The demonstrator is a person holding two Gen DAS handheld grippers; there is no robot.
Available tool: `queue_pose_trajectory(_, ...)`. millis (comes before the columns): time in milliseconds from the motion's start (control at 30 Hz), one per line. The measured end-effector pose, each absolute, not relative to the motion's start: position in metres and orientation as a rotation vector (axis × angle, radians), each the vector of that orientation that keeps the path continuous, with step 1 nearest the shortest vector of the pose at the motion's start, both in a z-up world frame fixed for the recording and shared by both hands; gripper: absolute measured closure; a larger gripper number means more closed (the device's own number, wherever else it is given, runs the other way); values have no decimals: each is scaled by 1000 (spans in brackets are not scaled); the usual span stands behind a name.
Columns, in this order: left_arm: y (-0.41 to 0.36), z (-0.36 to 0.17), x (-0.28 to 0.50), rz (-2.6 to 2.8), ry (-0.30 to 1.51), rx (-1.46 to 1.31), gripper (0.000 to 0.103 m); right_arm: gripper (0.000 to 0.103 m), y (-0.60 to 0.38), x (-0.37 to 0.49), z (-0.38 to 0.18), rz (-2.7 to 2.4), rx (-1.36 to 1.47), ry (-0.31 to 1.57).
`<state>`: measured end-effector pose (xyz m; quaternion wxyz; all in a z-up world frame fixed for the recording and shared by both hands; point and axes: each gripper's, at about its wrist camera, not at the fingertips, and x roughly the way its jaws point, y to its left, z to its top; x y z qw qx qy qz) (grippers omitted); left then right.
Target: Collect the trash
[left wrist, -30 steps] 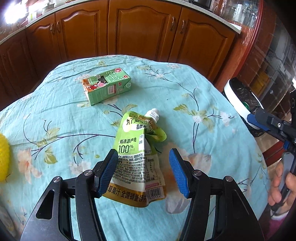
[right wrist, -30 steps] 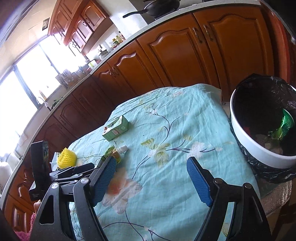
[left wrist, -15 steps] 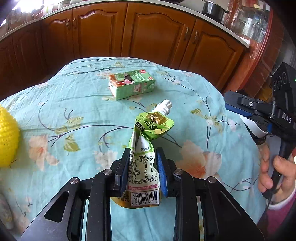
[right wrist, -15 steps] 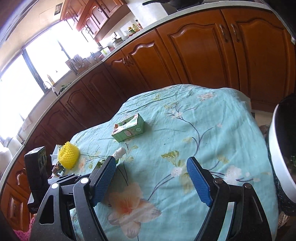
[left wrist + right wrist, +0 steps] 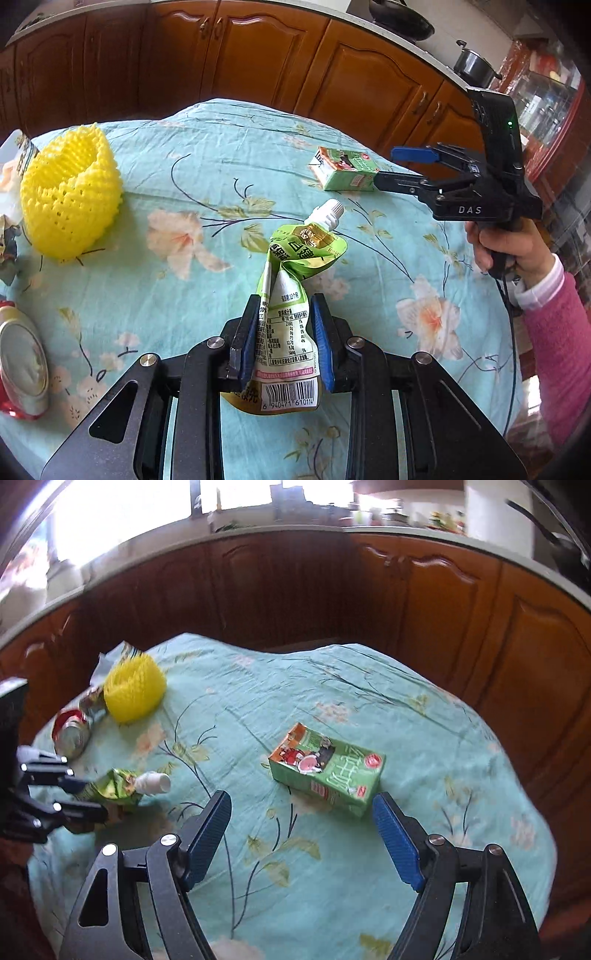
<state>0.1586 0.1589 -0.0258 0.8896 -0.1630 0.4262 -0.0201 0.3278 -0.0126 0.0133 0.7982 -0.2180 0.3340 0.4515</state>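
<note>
My left gripper is shut on a crumpled green drink pouch with a white spout, its blue pads pressing both sides of the lower half. The pouch also shows at the left of the right wrist view, held by the left gripper. A green drink carton lies on its side on the flowered tablecloth, just ahead of my right gripper. That gripper stands open with nothing between its fingers. In the left wrist view the right gripper hovers beside the carton.
A yellow foam fruit net and a red can lie at the table's left side, with paper scraps behind the net. Brown wooden cabinets ring the table. A hand in a pink sleeve holds the right gripper.
The left gripper closed on the pouch and swung left with it. The right gripper swung away from the bin, which has left view, and now faces the carton.
</note>
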Motion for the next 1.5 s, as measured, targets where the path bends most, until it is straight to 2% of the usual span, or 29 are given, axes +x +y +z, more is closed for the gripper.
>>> queue_pose_trajectory(267,163,-26,158,-49,884,-371,78,22,37,355,-8,1050,-830,720)
queue_pose_trajectory(433,164,-25,157,-50,884,-374,78,23,49,374,-18,1037,-860,784)
queue_pose_trajectory(500,165,-25,157,-52,881,-377,78,31,45,377,-14,1025,-807,796)
queue_pose_trajectory(533,164,-24,158,-55,879,-379,78,46,41,378,-10,1015,-775,792)
queue_pose_trajectory(567,164,-23,158,-61,877,-380,78,67,36,378,-7,1009,-741,789)
queue_pose_trajectory(733,159,-20,158,-78,863,-372,78,81,18,371,2,948,-614,792)
queue_pose_trajectory(767,159,-20,158,-81,862,-372,78,90,15,367,3,935,-604,790)
queue_pose_trajectory(867,158,-21,156,-85,861,-371,78,97,4,351,10,909,-547,799)
queue_pose_trajectory(1300,153,-11,155,-127,831,-371,78,98,-74,289,18,992,-110,924)
queue_pose_trajectory(1500,131,-10,166,-178,830,-356,78,99,-116,257,13,898,-73,952)
